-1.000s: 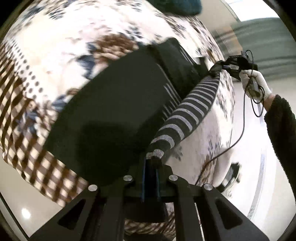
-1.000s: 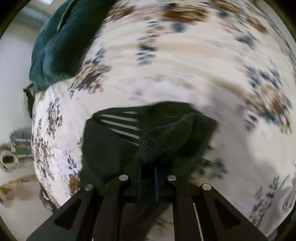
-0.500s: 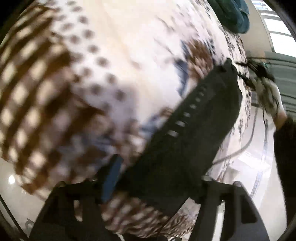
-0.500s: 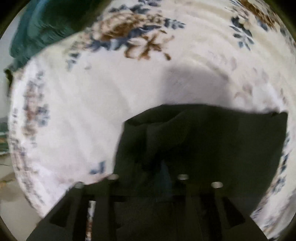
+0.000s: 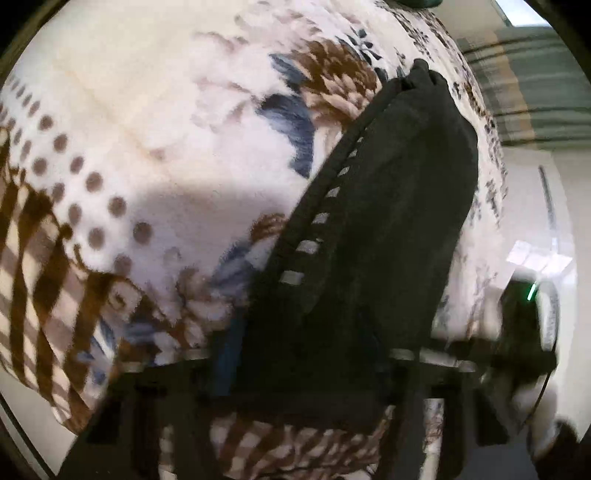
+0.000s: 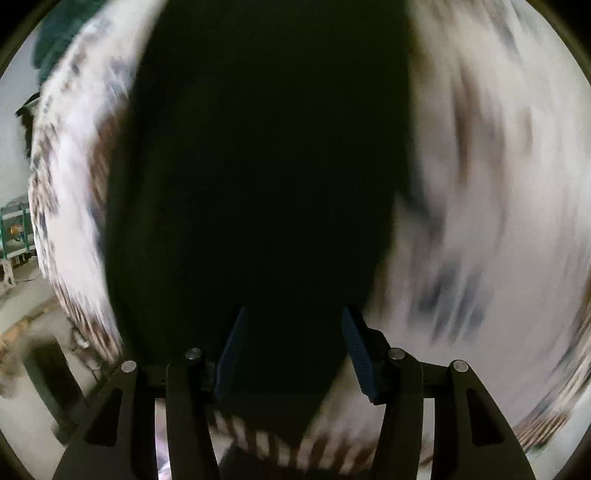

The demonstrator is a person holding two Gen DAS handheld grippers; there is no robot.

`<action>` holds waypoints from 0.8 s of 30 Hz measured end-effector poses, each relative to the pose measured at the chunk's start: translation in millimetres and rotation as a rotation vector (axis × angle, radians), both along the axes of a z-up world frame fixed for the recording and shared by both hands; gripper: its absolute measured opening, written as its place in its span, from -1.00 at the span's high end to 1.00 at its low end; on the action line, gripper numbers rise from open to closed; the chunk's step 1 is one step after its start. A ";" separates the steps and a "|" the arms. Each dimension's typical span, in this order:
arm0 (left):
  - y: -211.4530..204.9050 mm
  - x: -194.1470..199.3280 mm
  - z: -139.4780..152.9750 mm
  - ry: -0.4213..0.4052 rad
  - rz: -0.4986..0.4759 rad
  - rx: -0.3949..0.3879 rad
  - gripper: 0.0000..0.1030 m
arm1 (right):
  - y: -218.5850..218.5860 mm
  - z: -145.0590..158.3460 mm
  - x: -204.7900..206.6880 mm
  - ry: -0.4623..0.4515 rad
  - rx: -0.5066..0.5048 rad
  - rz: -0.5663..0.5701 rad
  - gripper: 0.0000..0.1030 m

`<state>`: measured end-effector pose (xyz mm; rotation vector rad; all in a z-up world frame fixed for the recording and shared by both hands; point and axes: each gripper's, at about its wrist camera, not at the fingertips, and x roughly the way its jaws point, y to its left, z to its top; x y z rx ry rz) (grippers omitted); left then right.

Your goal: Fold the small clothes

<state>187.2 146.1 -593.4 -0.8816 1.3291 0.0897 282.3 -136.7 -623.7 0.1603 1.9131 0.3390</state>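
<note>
A black garment (image 5: 373, 236) with small grey stripes along one edge lies folded on a floral blanket (image 5: 155, 122). My left gripper (image 5: 306, 354) is open, its fingers either side of the garment's near end; the view is blurred. In the right wrist view the same black garment (image 6: 258, 166) fills the middle of the frame. My right gripper (image 6: 291, 350) is open, its blue pads (image 6: 231, 350) wide apart over the garment's near edge. Neither gripper holds anything.
The blanket covers a bed with a brown checked border (image 5: 33, 295) at its near edge. A dark teal cloth (image 6: 59, 33) lies at the far end. Pale floor (image 6: 29, 302) lies beyond the bed's edge. The other hand-held gripper (image 5: 524, 325) shows at the right.
Both grippers were shut on the striped sleeve a second ago and have let go and opened. The garment now lies folded flat. The right gripper has swung round to the near end.
</note>
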 end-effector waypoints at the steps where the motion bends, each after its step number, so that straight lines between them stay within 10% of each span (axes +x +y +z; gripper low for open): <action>1: 1.6 -3.2 -1.8 0.011 -0.002 0.011 0.89 | -7.9 -11.0 -19.7 0.047 0.005 -0.035 -0.08; 6: 12.6 -12.6 9.1 -0.029 0.045 -0.018 0.90 | -32.2 -25.5 -83.7 0.022 0.103 -0.145 0.13; 8: 11.7 -15.0 14.1 -0.032 0.034 -0.021 0.91 | -39.5 -21.2 -90.6 0.003 0.142 -0.162 0.81; 15: 0.7 -27.8 11.6 0.040 -0.028 -0.028 0.89 | -71.5 22.6 -103.4 -0.076 0.131 -0.116 0.90; 19: 0.4 -27.2 24.3 0.081 -0.058 -0.012 0.49 | -81.7 9.0 -94.2 0.007 0.139 -0.118 0.80; 21: 2.7 -16.7 47.5 0.032 -0.076 0.013 -0.05 | -86.8 16.7 -79.9 0.024 0.148 -0.126 0.51; 24: 8.5 24.5 76.9 -0.079 -0.091 0.019 -0.19 | -100.2 43.5 -45.5 -0.060 0.173 -0.164 -0.10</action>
